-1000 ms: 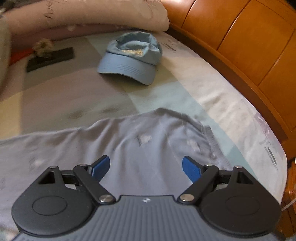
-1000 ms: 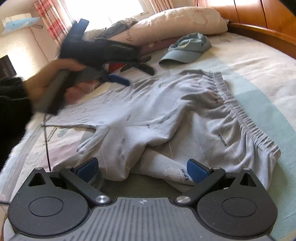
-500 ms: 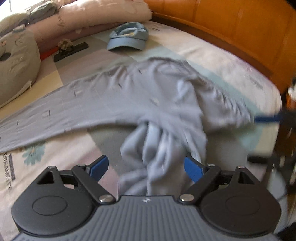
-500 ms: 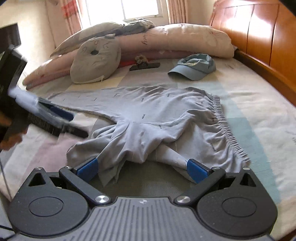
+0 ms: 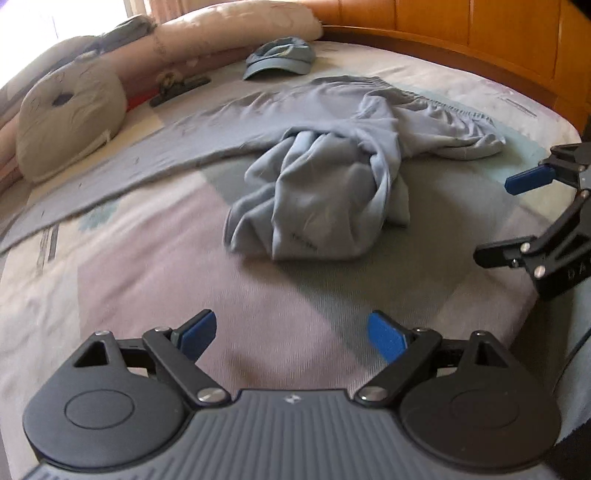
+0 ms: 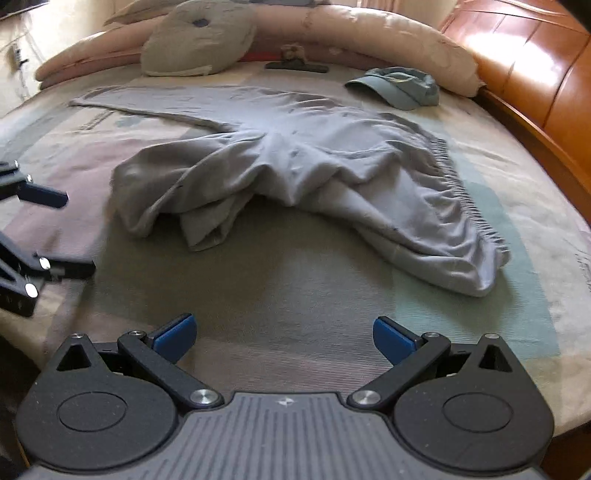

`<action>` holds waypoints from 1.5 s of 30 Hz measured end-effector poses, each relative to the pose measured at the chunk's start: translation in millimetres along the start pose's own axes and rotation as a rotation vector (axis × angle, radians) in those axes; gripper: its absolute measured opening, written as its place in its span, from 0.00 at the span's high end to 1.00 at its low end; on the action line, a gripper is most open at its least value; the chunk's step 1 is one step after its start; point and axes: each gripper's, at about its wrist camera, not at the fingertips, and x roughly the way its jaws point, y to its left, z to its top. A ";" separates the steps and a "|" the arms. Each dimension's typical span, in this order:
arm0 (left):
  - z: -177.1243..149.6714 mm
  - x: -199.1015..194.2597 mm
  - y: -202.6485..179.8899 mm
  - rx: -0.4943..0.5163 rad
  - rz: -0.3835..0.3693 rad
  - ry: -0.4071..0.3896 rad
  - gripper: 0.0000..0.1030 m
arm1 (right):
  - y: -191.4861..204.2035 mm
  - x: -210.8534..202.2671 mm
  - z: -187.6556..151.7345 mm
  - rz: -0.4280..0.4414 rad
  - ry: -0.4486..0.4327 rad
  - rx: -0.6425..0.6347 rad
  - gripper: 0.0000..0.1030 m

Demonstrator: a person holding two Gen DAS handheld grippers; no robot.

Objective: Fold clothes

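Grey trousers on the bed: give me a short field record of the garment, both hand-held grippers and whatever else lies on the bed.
garment: grey trousers, unfolded; one leg laid out flat, the other bunched in a heap
surface: patterned bedsheet
left hand-held gripper: open, empty, over bare sheet short of the heap
right hand-held gripper: open, empty, over bare sheet
other items: blue cap, grey cushion, long pink pillow, dark clip
fold progress: none visible

Daylight enters from the blown-out window at top left (image 5: pixel 92 14). Glare streaks the glossy orange wooden headboard (image 6: pixel 535 62). Fisheye curvature bends the patterned pastel bed (image 5: pixel 129 258) at the edges, and soft motion blur smears fine detail.
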 end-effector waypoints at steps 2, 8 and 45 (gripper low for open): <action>-4.4 -4.0 2.8 -0.013 0.018 -0.008 0.13 | 1.7 0.9 3.5 0.018 -0.001 -0.004 0.00; -12.2 -17.9 19.5 -0.066 0.061 -0.039 0.13 | 11.7 18.4 22.7 0.053 -0.011 -0.053 0.00; -20.5 -6.3 89.8 -0.289 0.070 -0.090 0.11 | 27.4 79.3 225.8 -0.004 -0.206 -0.184 0.00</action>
